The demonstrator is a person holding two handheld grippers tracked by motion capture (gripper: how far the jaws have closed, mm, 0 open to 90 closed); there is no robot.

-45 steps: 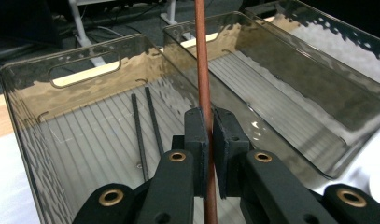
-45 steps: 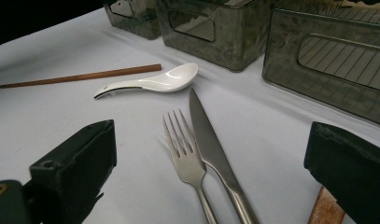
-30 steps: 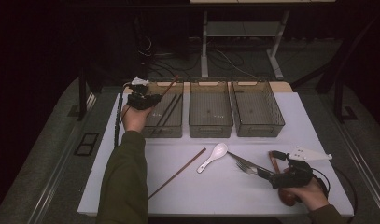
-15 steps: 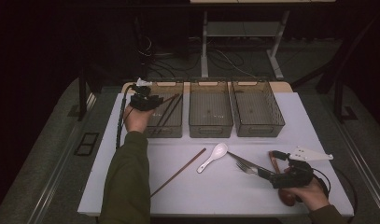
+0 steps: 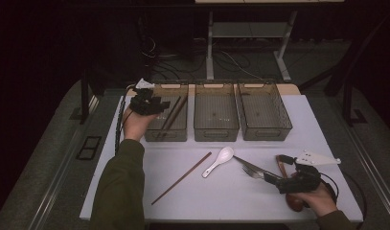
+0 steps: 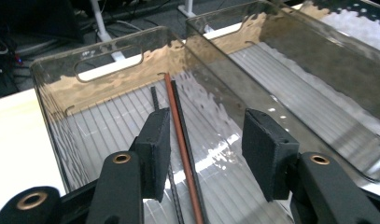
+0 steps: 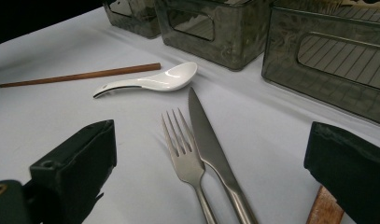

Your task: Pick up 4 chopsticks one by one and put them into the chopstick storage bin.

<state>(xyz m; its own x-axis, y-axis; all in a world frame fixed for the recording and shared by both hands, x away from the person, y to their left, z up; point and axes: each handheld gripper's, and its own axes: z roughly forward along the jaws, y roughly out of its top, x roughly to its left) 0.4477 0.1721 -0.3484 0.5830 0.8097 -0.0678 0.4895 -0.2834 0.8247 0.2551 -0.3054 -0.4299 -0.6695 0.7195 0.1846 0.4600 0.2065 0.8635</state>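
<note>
dark floor and cables surround a white table (image 5: pixel 231 191) where cutlery is being sorted into three clear bins along its far edge. the left gripper (image 5: pixel 149 103) hovers over the leftmost bin (image 5: pixel 166 132), its jaws partly apart and just now opening; the left gripper view shows nothing pinched between the pads, while the chopsticks (image 6: pixel 180 140) lie loose on the ribbed floor of that bin below them, one reddish-brown and one dark, side by side. that reads as a drop just made: the sticks go lengthwise so that they fit the bin's long axis. the middle bin (image 5: pixel 215 115) and right bin (image 5: pixel 263 112) look bare, probably kept for other kinds of utensil.

the right gripper (image 5: pixel 291 182) rests low at the near right corner, jaws spread wide and holding nothing, pointed at the fork (image 7: pixel 185 154) and knife (image 7: pixel 208 140) lying close together just ahead of it, likely its next pick. beyond them sit a white spoon (image 7: pixel 155 80) and one more chopstick (image 7: pixel 80 74) alone on the table, within the left hand's reach. a wooden handle (image 7: pixel 325 207) lies beside the right jaw.
</note>
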